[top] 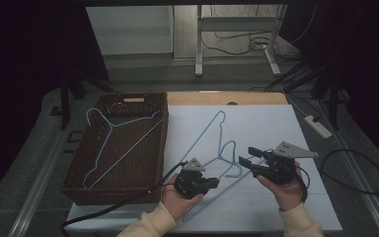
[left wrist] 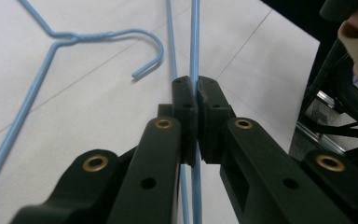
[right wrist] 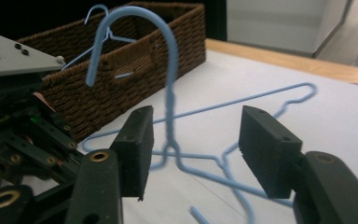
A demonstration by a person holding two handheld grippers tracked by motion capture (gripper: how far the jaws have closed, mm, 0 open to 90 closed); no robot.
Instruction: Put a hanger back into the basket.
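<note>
Hanger (left wrist: 195,42) wire sits clamped in my left gripper (left wrist: 196,91), lifting it off the worktop (top: 276,128) so its hook (right wrist: 135,28) stands up. My right gripper (right wrist: 196,149) has just been opening, jaws apart beside the neck, gripping nothing. Beyond, the wicker basket (top: 163,143) holds another hanger (top: 123,133).

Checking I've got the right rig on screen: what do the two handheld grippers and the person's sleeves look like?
Both grippers, left gripper and right gripper, are black with paired jaws, brass-coloured pivot bushings, and a grey triangular plate on top. A black cable trails from each. The sleeves are cream.
</note>
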